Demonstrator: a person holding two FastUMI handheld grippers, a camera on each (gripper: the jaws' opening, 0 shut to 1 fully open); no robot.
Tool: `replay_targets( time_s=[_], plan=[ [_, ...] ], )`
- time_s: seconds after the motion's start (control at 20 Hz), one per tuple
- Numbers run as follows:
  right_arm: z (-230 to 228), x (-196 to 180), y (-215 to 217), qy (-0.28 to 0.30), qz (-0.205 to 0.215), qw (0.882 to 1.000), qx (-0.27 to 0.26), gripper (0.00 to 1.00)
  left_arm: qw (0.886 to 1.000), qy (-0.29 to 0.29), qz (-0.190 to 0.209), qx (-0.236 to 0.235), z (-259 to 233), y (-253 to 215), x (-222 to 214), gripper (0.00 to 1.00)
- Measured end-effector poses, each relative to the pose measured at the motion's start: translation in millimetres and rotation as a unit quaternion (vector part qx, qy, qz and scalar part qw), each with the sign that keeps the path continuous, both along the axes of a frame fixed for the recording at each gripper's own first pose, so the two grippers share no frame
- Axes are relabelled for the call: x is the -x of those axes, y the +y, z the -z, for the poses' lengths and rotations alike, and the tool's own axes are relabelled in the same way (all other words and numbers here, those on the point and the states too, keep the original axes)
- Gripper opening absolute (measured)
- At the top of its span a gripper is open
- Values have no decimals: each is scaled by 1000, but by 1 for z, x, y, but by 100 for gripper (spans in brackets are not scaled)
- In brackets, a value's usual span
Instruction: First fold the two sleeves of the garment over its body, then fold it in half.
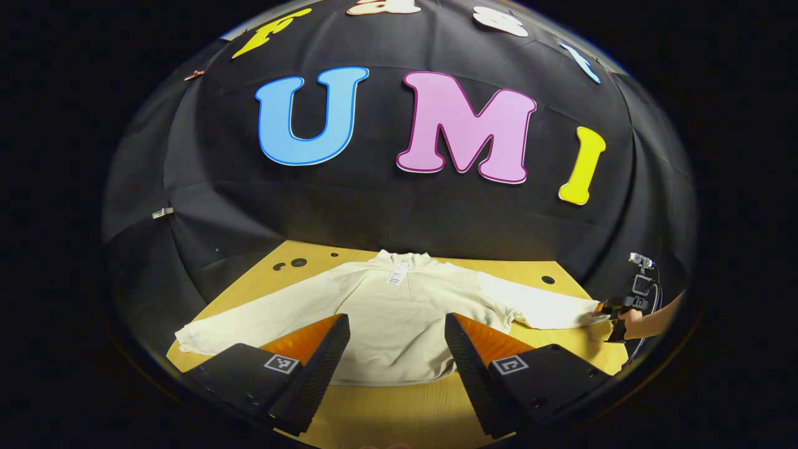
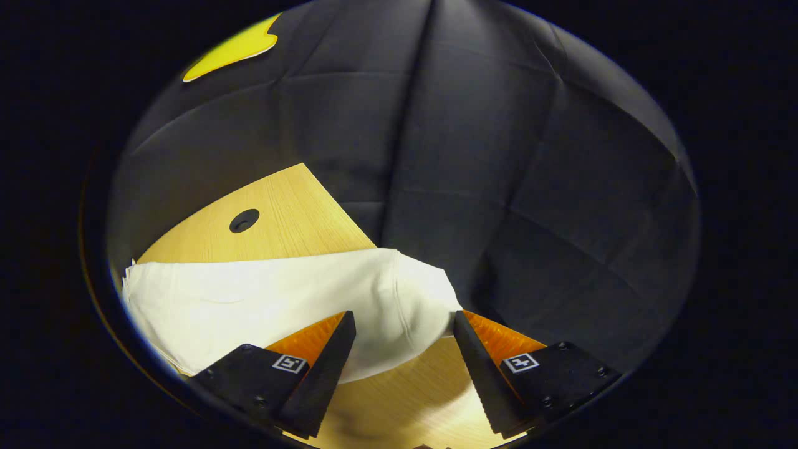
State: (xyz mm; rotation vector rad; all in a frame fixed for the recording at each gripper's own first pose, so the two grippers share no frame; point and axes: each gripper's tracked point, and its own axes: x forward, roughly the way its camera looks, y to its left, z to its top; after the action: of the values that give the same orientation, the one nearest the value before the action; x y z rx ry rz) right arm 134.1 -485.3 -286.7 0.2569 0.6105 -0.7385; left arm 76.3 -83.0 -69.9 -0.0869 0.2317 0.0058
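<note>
Right gripper (image 2: 404, 327) sits at the cuff end of one sleeve (image 2: 262, 299), its jaws spread wide with the cuff (image 2: 418, 299) lying between them but not pinched. Nothing is grasped yet. In the left gripper view the same tool (image 1: 608, 310) shows far off at the table's right edge, held by a hand (image 1: 631, 323), right at the tip of that outstretched sleeve.

Taking the wooden table (image 1: 399, 411) as the landmark: the cream garment (image 1: 399, 318) lies flat across its middle, collar (image 1: 402, 259) toward the far edge by the black cloth wall, hem toward the near edge. Both sleeves run straight out sideways, so the garment's long axis crosses the table from side to side. Neither sleeve is folded over the body yet.

Left gripper (image 1: 397, 333) hovers above the near edge, centred on the hem, jaws also parted and empty, well apart from the other sleeve's cuff (image 1: 187, 337).

By my reading, the right gripper is much the nearer to a sleeve end. The body lies along the sleeve's length away from it, so closing on the cuff and carrying it inward toward the table's middle looks like the move at hand.
</note>
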Motion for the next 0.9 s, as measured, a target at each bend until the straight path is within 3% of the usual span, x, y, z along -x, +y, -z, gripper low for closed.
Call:
replay_targets(
  time_s=[0.2, 0.25, 0.4, 0.45, 0.65, 0.9],
  plan=[
    [-3, -1, 3, -7, -27, 1000, 3, 97, 1000, -2, 7, 0, 0, -7, -4, 96],
    [-8, 1, 3, -7, -37, 999, 9, 84, 1000, 0, 9, 0, 0, -8, -5, 96],
    [-11, 1, 8, 11, -76, 996, 42, 29, 1000, 1, 22, -2, -3, -18, -6, 96],
    [-14, 2, 6, 17, -86, 995, 54, 22, 1000, -2, 24, -4, -6, -19, -6, 96],
    [-17, 5, 13, 14, -116, 993, 24, 8, 1000, -8, 24, -4, -14, -19, 1, 96],
    [-18, 4, 12, 26, -138, 990, 22, 5, 1000, -8, 19, -6, -15, -5, 8, 96]
  ],
)
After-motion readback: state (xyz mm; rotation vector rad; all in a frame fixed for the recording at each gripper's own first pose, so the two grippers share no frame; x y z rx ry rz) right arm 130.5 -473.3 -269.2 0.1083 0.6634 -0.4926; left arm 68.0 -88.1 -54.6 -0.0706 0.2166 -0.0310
